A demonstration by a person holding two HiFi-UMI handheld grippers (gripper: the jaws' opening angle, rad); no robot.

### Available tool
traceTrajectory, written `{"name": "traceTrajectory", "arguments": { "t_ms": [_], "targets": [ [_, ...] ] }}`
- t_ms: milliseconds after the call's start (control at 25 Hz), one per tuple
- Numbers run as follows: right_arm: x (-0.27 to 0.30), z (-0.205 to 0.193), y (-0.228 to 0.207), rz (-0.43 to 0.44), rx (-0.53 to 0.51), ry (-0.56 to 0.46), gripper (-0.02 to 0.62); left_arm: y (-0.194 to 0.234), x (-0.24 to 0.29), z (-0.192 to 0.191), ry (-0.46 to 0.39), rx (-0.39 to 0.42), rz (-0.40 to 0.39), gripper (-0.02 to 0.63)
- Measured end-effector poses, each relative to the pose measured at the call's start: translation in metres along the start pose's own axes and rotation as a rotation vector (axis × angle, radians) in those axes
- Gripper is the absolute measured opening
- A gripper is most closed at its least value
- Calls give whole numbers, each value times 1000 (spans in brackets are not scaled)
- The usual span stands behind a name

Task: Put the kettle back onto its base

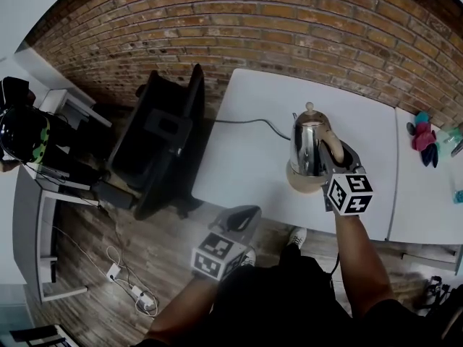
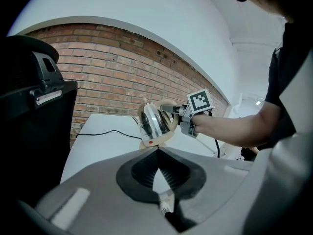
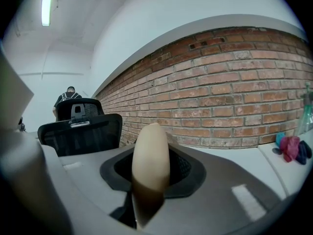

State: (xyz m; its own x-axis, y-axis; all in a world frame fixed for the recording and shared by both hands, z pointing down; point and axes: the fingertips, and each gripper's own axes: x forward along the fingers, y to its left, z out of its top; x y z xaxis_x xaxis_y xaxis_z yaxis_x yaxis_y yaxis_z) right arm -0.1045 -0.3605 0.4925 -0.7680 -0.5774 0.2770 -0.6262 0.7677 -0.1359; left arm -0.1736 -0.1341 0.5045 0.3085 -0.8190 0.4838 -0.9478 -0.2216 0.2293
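A chrome kettle (image 1: 308, 147) with a beige knob and handle stands upright over the beige base (image 1: 298, 184) near the white table's (image 1: 246, 165) front edge. I cannot tell whether it rests on the base or hangs just above it. My right gripper (image 1: 337, 157) is shut on the kettle's handle (image 3: 150, 155), which fills the gap between the jaws in the right gripper view. The left gripper (image 1: 242, 215) is held off the table's front edge, jaws shut with nothing in them. It points at the kettle (image 2: 152, 121) from the left.
The black power cord (image 1: 249, 121) runs from the table's left edge to the base. A black office chair (image 1: 163, 143) stands left of the table. Pink and blue items (image 1: 423, 139) lie on the adjoining table at right. A brick wall (image 1: 289, 27) is behind.
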Motion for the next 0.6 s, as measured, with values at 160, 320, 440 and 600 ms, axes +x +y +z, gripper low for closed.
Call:
{"name": "traceTrajectory", "arguments": {
  "t_ms": [160,320,440,600],
  "targets": [
    [3,-4,-5,-12,7,-19,141,2,-1,1,1,1,9,1],
    [3,-5,-5,-21,6,-13,147,3,-1,0,9,-5,11,1],
    [-2,-8,-2,-20,-20,55,153,2,-1,-1,18,-10,4,1],
    [-12,-15,3,-13,-54,141,152,0,0,0,14,4,-17,1]
  ]
}}
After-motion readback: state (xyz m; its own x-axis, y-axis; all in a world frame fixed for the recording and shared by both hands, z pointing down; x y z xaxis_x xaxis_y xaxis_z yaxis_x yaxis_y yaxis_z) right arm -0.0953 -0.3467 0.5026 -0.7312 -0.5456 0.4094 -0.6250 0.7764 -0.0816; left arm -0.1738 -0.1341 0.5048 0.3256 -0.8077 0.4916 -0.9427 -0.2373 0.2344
